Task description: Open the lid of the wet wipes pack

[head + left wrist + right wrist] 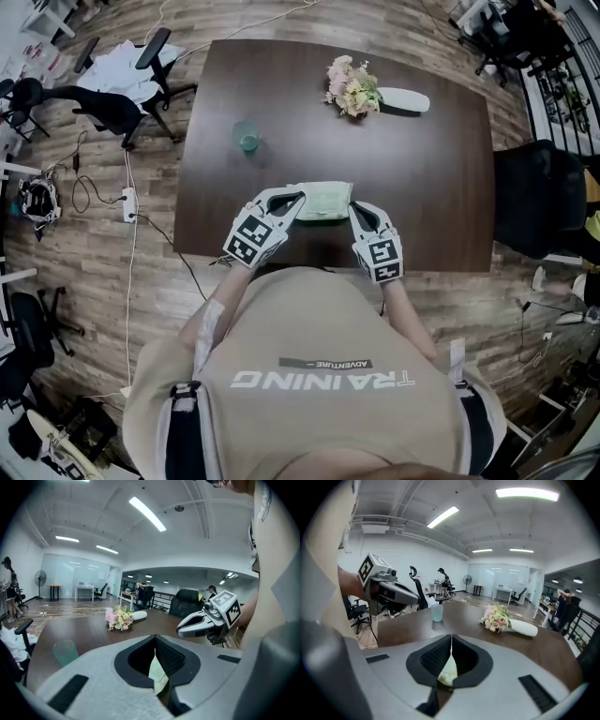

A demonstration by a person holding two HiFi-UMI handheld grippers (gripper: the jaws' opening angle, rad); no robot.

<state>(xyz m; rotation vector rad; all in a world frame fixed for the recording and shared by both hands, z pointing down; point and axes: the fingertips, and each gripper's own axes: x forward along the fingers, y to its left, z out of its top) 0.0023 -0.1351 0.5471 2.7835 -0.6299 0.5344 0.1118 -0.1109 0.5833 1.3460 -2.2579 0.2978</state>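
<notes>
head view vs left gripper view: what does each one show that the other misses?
Head view only: the whole wet wipes pack seen from above, with the left gripper at one end and the right gripper at the other, plus a power strip on the floor.

Left gripper view only: ceiling lights, a standing fan, and the left jaws up close, tips together.

Both: table, bouquet, green cup, right gripper, and the pack, though only a sliver of it in the left gripper view.

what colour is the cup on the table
The cup is a translucent teal-green. It shows best in the right gripper view.
</notes>
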